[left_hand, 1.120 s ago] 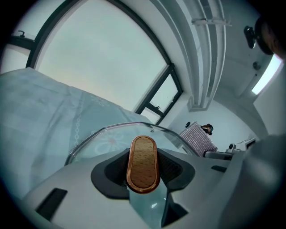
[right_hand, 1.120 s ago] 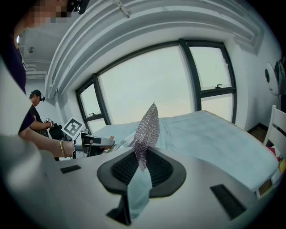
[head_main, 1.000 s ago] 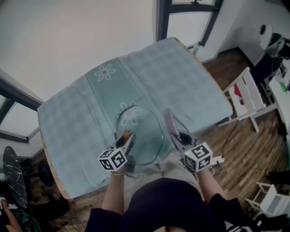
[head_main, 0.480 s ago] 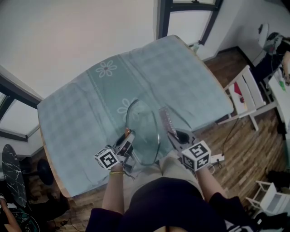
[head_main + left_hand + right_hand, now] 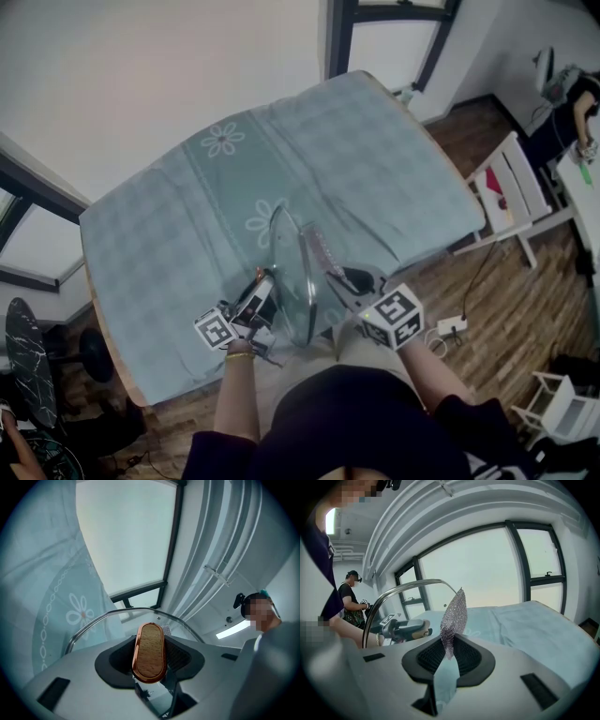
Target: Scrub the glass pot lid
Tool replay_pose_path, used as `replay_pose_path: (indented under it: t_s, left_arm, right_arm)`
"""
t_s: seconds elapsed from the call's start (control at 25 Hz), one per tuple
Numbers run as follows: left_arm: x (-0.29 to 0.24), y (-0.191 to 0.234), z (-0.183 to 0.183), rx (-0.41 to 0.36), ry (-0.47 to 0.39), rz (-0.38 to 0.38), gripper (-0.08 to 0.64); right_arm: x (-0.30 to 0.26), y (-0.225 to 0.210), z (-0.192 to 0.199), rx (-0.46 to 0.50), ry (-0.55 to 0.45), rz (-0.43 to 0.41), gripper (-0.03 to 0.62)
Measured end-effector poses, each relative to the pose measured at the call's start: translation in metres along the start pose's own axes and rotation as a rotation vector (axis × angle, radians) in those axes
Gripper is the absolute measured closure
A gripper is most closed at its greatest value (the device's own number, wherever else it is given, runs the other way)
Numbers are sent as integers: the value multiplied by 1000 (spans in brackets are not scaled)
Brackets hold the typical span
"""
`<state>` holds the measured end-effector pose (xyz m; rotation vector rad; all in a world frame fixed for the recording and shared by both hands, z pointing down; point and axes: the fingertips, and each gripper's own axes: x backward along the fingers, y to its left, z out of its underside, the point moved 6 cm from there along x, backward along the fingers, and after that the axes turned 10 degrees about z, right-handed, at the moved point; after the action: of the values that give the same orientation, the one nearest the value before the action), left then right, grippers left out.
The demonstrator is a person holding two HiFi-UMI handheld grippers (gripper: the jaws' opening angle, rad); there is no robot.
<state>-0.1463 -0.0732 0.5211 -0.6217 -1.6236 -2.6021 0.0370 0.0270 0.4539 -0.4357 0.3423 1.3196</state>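
Observation:
The glass pot lid (image 5: 292,274) stands almost on edge above the teal tablecloth, thin in the head view. My left gripper (image 5: 257,302) is shut on its oval wooden handle (image 5: 149,652), and the lid's metal rim (image 5: 112,616) arcs behind the jaws. My right gripper (image 5: 343,283) is shut on a silvery mesh scrubbing cloth (image 5: 453,615) that sticks up from the jaws. The cloth's tip (image 5: 320,251) lies close beside the lid's right face; whether they touch I cannot tell. In the right gripper view the lid's rim (image 5: 396,592) curves at the left, with the left gripper (image 5: 404,630) behind it.
The table (image 5: 169,234) carries a teal flowered cloth, its near edge just in front of the person's body. A white chair (image 5: 511,199) stands on the wooden floor to the right. Another person (image 5: 351,601) stands across the room. Windows line the far wall.
The lid has tipped from lying nearly flat to standing on edge as the left gripper rolled. The right gripper has moved left with the cloth, closer to the lid.

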Motion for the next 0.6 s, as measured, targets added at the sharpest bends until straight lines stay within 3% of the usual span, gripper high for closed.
replay_pose_path:
  t_s: [0.6]
  left_arm:
    - [11, 1, -3, 33, -15, 75, 392]
  right_arm:
    - [-34, 29, -12, 68, 5, -115, 534]
